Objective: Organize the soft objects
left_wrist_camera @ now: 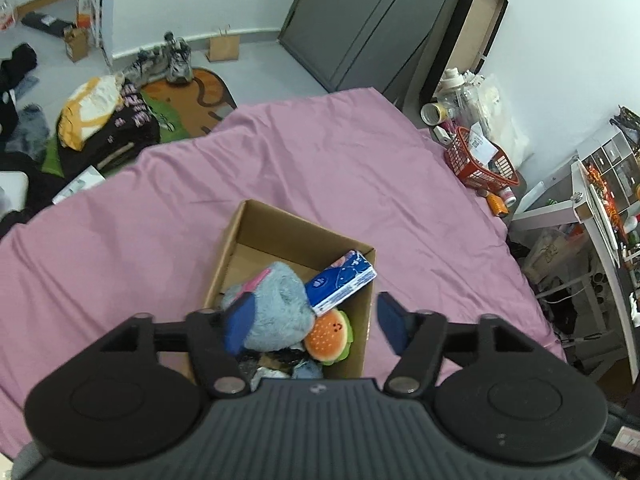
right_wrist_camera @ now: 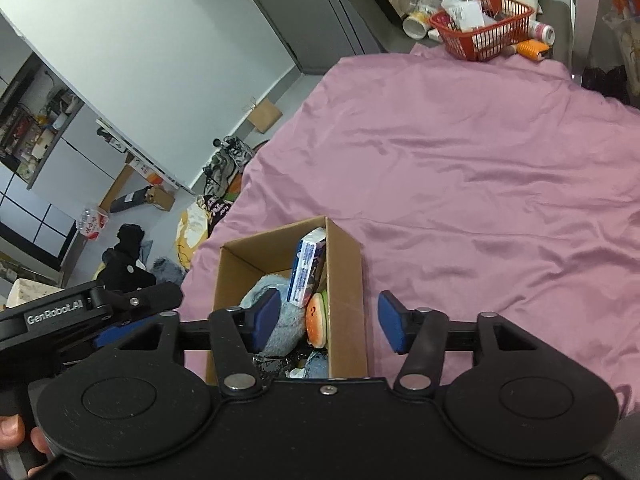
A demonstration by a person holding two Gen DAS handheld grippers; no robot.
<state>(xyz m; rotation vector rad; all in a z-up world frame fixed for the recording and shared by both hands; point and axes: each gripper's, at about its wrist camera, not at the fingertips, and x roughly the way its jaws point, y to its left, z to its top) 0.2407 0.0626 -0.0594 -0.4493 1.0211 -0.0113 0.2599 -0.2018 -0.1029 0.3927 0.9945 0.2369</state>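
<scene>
Both grippers, left gripper (left_wrist_camera: 312, 320) and right gripper (right_wrist_camera: 326, 320), wide open, empty, over cardboard box (left_wrist_camera: 256, 232); tissue pack (left_wrist_camera: 342, 282) perched on rim, likely tips out if bumped.

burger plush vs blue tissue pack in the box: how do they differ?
The burger plush is round, orange with a green edge; the blue tissue pack is a flat rectangular packet. The burger plush sits low beside the grey-blue plush; the tissue pack leans tilted against the cardboard box wall. Both are inside the box.

Even, soft indoor light with faint shadows; a mild sheen lies on the pink sheet (right_wrist_camera: 480, 168). Both views stay sharp at centre, while fisheye distortion curves walls and darkens the corners.
</scene>
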